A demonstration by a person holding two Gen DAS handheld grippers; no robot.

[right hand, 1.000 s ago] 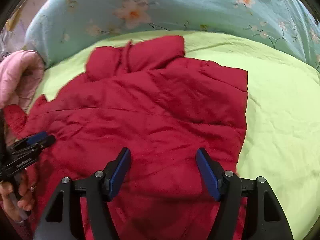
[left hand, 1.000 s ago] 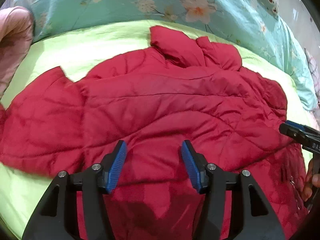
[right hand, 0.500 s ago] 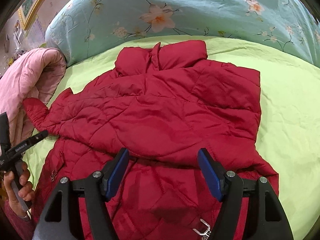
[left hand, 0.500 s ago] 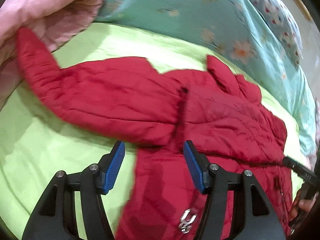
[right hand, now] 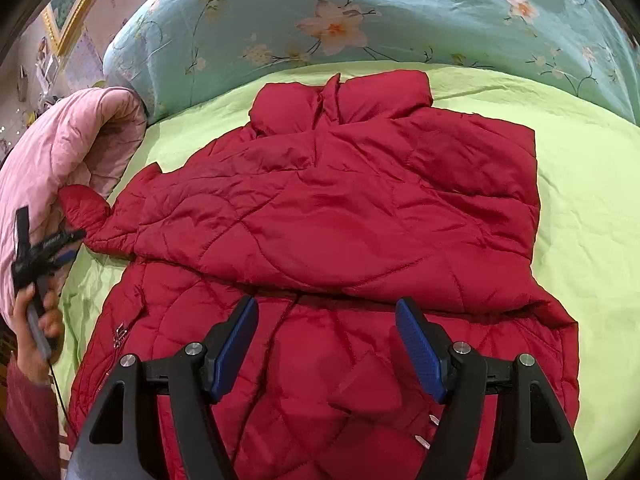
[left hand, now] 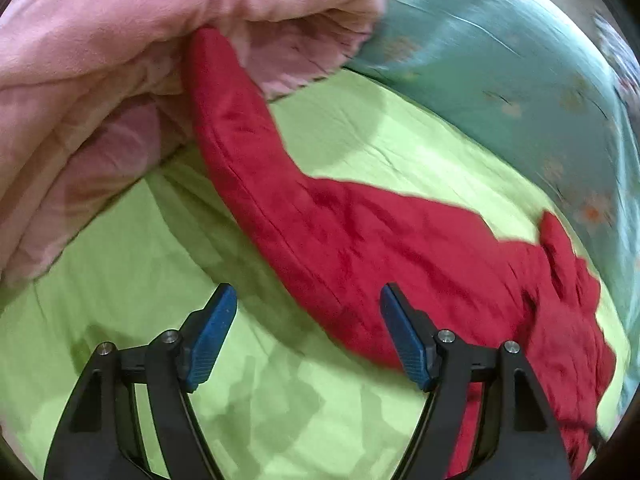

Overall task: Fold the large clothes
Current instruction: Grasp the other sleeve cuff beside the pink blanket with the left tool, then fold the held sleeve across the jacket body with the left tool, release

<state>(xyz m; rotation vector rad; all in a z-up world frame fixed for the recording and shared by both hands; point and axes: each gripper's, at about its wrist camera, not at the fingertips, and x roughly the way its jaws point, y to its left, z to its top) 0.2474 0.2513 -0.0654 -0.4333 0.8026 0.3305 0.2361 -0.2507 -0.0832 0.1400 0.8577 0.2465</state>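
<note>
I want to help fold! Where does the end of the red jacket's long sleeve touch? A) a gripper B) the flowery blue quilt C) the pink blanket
C: the red jacket stretches its sleeve out until the cuff rests against the pink blanket; both open grippers are off it.

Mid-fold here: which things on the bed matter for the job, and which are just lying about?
For the job:
- red quilted puffer jacket, sleeve outstretched
- left gripper, jaws just opened, nothing between
- right gripper, open

Lying about:
- pink quilted blanket
- teal floral duvet
- lime-green bedsheet
</note>
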